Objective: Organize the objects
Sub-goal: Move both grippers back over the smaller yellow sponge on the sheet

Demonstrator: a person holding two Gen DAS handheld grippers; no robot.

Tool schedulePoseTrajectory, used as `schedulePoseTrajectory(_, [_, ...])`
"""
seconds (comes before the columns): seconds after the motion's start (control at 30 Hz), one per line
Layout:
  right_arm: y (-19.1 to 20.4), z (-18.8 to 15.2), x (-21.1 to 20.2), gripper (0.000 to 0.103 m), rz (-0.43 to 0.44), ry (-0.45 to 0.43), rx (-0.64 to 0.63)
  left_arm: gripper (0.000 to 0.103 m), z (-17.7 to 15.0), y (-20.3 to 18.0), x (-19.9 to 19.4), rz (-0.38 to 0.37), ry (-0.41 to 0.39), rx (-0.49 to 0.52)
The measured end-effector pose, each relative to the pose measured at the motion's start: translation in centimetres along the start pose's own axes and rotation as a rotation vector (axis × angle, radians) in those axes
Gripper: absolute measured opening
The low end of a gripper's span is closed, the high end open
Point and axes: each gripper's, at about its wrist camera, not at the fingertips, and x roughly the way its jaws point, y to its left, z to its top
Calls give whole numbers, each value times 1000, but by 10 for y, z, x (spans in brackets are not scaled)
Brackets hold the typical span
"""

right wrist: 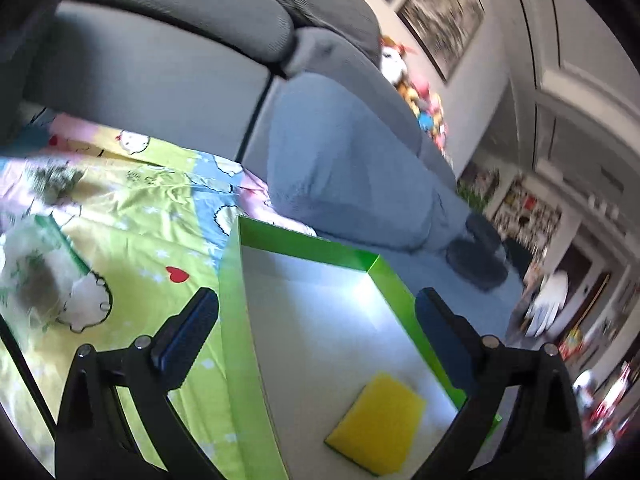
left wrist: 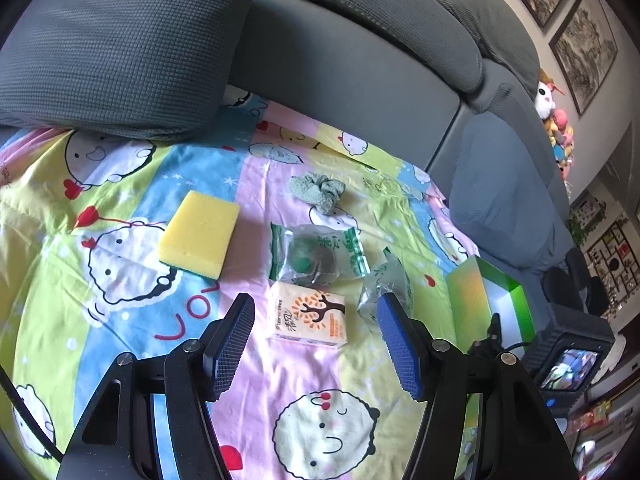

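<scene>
In the left wrist view, my left gripper (left wrist: pixel 316 332) is open and empty just above a tissue pack (left wrist: pixel 308 314) with a tree print. Beyond it lie a clear bag with a green ball (left wrist: pixel 316 256), a second crumpled bag (left wrist: pixel 386 284), a yellow sponge (left wrist: pixel 199 234) and a grey-green scrunchie (left wrist: pixel 320 192), all on the cartoon sheet. A green box (left wrist: pixel 496 300) stands to the right. In the right wrist view, my right gripper (right wrist: pixel 316 320) is open and empty over the green box (right wrist: pixel 304 244), which holds another yellow sponge (right wrist: pixel 378 424).
A grey cushion (left wrist: pixel 116 44) lies at the back left and the grey sofa back (left wrist: pixel 340 64) runs behind the sheet. A grey-blue cushion (right wrist: pixel 352 176) sits beyond the box. Plush toys (left wrist: pixel 556 124) rest on the sofa arm.
</scene>
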Motion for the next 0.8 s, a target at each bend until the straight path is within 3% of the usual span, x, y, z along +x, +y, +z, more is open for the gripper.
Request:
schedulePoseTrajectory(0.33, [10, 0, -26, 98, 86, -68, -40, 64, 1, 4, 0, -1, 7, -12])
schedulePoseTrajectory(0.5, [4, 3, -23, 98, 195, -49, 0, 64, 2, 7, 1, 2, 11, -23])
schedulePoseTrajectory(0.8, [7, 0, -22, 98, 228, -49, -9, 64, 2, 7, 2, -9, 27, -25])
